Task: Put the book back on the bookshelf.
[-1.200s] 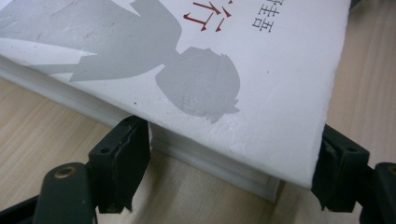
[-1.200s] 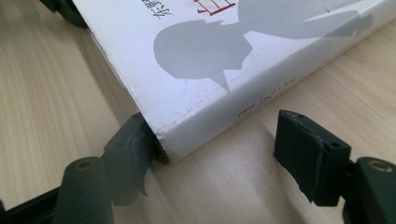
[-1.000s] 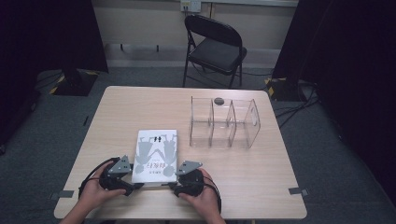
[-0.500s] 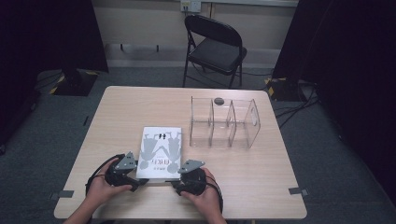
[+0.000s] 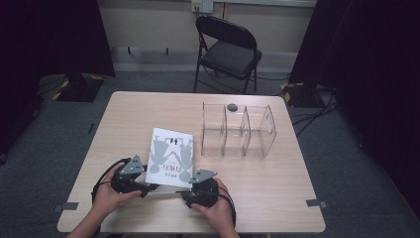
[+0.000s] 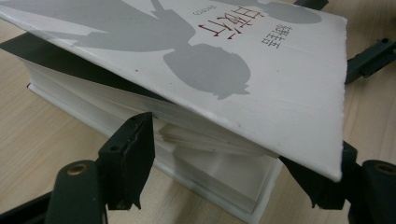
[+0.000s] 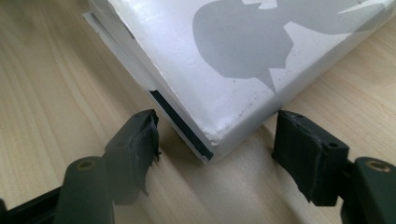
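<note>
Both hands barely shifted since a second ago; the book (image 5: 171,156) has swung a bit, far end now toward the clear organizer (image 5: 237,131). Left gripper (image 6: 233,163) has just been closing, jaws straddling the book's near corner under the lifted cover, not clamped. Right gripper (image 7: 217,149) has just been opening, released, the other near corner sitting between its jaws on the tabletop (image 5: 277,198).

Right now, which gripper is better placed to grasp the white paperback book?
Left gripper: the white paperback book already lies between its jaws, cover lifted. The right gripper only faces a corner, jaws just opening.
</note>
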Motion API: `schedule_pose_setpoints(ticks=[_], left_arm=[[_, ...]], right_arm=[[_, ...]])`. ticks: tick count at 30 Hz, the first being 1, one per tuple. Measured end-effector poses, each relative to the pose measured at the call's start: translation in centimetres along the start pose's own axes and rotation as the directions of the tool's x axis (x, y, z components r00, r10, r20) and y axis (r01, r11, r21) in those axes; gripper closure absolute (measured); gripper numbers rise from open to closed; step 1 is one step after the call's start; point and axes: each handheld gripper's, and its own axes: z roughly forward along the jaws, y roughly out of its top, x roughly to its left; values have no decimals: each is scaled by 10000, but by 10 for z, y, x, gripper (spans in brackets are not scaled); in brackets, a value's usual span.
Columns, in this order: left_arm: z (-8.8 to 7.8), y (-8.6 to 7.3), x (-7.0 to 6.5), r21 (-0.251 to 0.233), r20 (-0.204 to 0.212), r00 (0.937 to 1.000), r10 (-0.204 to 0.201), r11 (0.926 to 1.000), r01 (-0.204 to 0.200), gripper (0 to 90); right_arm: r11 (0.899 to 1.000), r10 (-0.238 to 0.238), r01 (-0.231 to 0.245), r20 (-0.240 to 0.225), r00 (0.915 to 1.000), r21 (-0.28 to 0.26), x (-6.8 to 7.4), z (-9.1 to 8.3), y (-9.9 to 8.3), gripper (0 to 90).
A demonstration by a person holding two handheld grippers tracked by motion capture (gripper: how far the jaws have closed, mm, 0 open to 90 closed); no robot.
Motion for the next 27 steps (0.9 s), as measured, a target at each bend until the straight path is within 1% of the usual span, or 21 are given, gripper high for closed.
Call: schedule_pose_setpoints(ticks=[2,3,4,5,6,7,9,11,12,13,15,16,17,20,21,22,23,24,25,26,27], left_arm=[[0,1,0,25,-4,10000,14,10000,-14,274],[0,2,1,107,-3,10000,83,9999,-82,275],[0,2,2,122,114,9999,41,9999,-42,276],[0,2,2,34,75,10000,-64,10000,64,277],[0,2,2,-28,91,9999,-55,10000,55,277],[0,3,3,86,65,10000,68,9999,-69,278],[0,4,3,113,98,9999,55,9999,-56,278],[0,4,3,33,130,9999,-76,10000,76,282],[1,4,3,-15,189,9998,-57,10000,57,283],[0,5,3,107,96,10000,4,9999,-5,285],[1,6,3,76,93,9999,-67,9999,67,286],[1,6,2,113,76,10000,-28,9999,27,286],[2,7,2,-3,69,9999,-126,9999,126,286],[3,8,2,31,105,9999,-88,10000,88,287],[3,9,1,-7,96,9998,-165,9999,165,287],[2,10,2,218,31,10000,42,9998,-43,288],[3,10,1,23,82,9998,-166,9999,166,289],[2,10,2,101,82,9999,-61,9999,60,290],[2,12,1,77,58,9998,-184,9998,183,290],[2,13,1,21,78,9998,-178,9998,178,290],[1,14,1,102,18,9999,-146,9998,146,290]], right_arm=[[10000,-60,60,14,10000,-42,0,1,0,246],[9999,-166,167,121,9998,-37,1,1,1,237],[9998,-215,214,165,9996,45,1,1,2,229],[9996,-260,258,201,9995,88,2,2,3,226],[9996,-262,260,270,9993,88,2,1,4,223],[9997,-237,234,346,9991,78,2,1,5,217],[9996,-234,239,350,9991,-141,1,0,6,208],[9994,-271,279,390,9989,-186,0,-2,7,207],[9992,-305,315,387,9988,-251,0,-3,8,207],[9992,-252,266,466,9986,-286,0,-4,9,207],[9989,-301,317,468,9985,-355,0,-6,12,191],[9987,-334,352,487,9983,-381,1,-6,14,187],[9982,-374,398,547,9978,-447,1,-7,15,185],[9965,-619,653,628,9961,-531,3,-8,21,174],[9966,-627,660,643,9960,-503,3,-7,23,171],[9959,-703,740,684,9952,-526,3,-7,24,169],[9954,-743,782,691,9948,-549,4,-7,27,166],[9949,-829,868,733,9939,-514,4,-6,28,166],[9948,-840,881,778,9934,-508,5,-6,30,163],[9942,-897,938,757,9931,-525,5,-5,31,163],[9935,-926,971,744,9929,-588,6,-4,33,162]])
